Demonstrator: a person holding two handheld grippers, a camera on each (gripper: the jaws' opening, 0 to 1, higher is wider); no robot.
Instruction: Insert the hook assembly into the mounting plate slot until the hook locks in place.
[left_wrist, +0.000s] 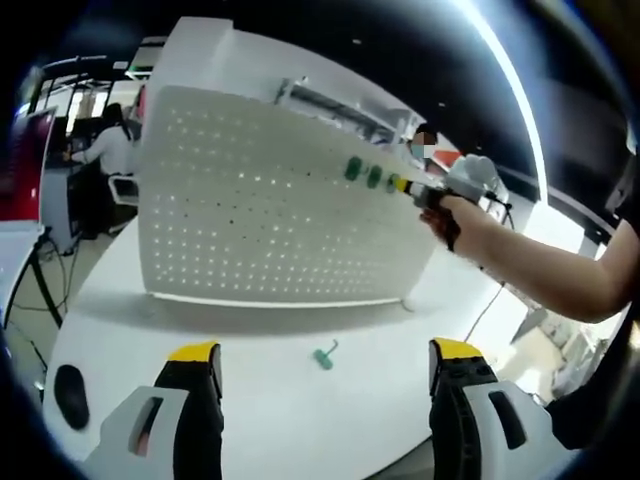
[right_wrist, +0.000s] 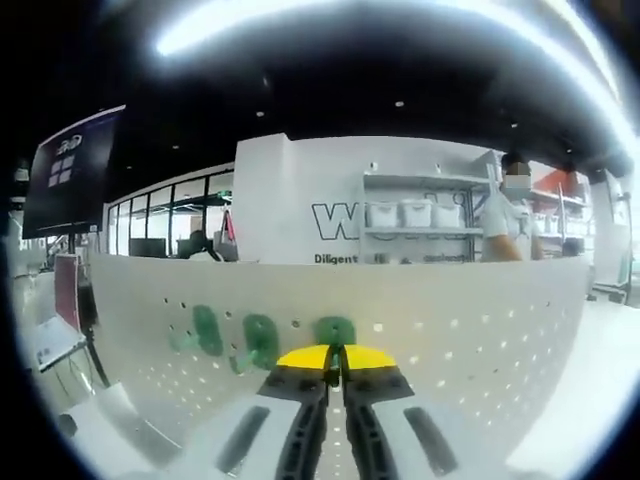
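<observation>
Right gripper (right_wrist: 336, 352) fingers closing tight at pegboard (left_wrist: 270, 210), pressing green hook (right_wrist: 335, 329) against it; grip itself hidden, cannot tell. Left gripper (left_wrist: 325, 362) fingers standing open over table (left_wrist: 260, 420). Spare hook (left_wrist: 324, 356) lying below pegboard. Risk: peg missing hole, hook popping out unlocked.

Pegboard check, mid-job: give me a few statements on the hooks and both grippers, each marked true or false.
1. A green hook lies loose on the white table. True.
2. The left gripper is clamped on that hook. False: its jaws stand wide apart, empty.
3. Green hooks already sit on the pegboard. True.
4. The right gripper is wide open. False: its yellow-tipped jaws are closed together at the pegboard.
5. The pegboard lies flat on the table. False: it stands upright.
</observation>
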